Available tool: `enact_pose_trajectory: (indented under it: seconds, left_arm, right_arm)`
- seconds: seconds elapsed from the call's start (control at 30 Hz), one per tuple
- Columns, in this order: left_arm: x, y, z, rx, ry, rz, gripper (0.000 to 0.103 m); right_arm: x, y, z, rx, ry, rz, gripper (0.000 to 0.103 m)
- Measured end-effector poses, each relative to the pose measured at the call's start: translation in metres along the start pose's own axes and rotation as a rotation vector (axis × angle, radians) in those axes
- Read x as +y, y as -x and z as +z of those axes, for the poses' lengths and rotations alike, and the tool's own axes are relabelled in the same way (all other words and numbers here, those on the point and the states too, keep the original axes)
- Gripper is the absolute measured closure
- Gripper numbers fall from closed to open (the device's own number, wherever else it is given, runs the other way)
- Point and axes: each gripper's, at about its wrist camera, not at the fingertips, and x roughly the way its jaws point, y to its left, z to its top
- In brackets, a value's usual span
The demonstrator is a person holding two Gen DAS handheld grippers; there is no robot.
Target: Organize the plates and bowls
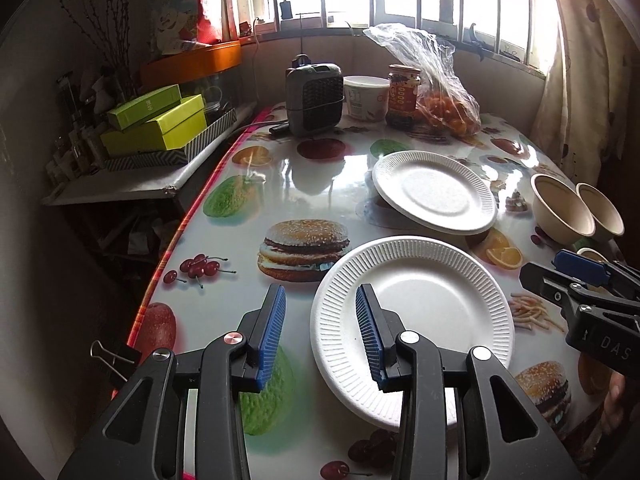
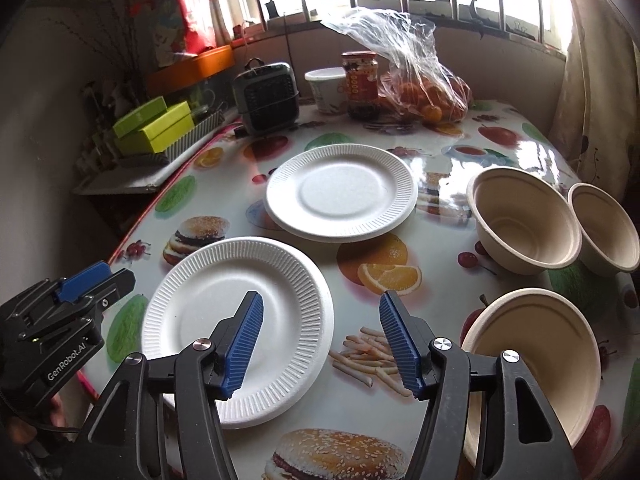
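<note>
Now both tools gape wide, gripping nothing: left tool [image 1: 320, 332] straddles the near plate's [image 1: 436, 304] rim at lower centre; right tool [image 2: 322, 344] hovers between that plate and a bowl [image 2: 552, 328] at lower right on the tabletop [image 2: 440, 152].

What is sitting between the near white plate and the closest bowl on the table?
Nothing solid: between the near plate and the closest bowl is bare tablecloth with printed fries, seen in the right wrist view.

Both wrist views sit low and close over the counter [image 1: 224, 264], facing the window; both share the near plate [image 1: 412, 320] [image 2: 240, 320].
</note>
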Motion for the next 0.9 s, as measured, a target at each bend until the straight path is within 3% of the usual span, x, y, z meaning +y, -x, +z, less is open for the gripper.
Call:
enact_pose_trajectory:
  seconds: [0.17,0.9]
  left_arm:
    - [-0.006,0.005,0.010,-0.025,-0.006,-0.006,0.065]
    - [-0.042,0.013,0.064,-0.121,-0.049,-0.045,0.065]
  right_arm:
    - [0.001,0.010,0.010,-0.050,0.021,-0.037,0.036]
    - [-0.014,0.027,0.045,-0.137,0.028,-0.125,0.032]
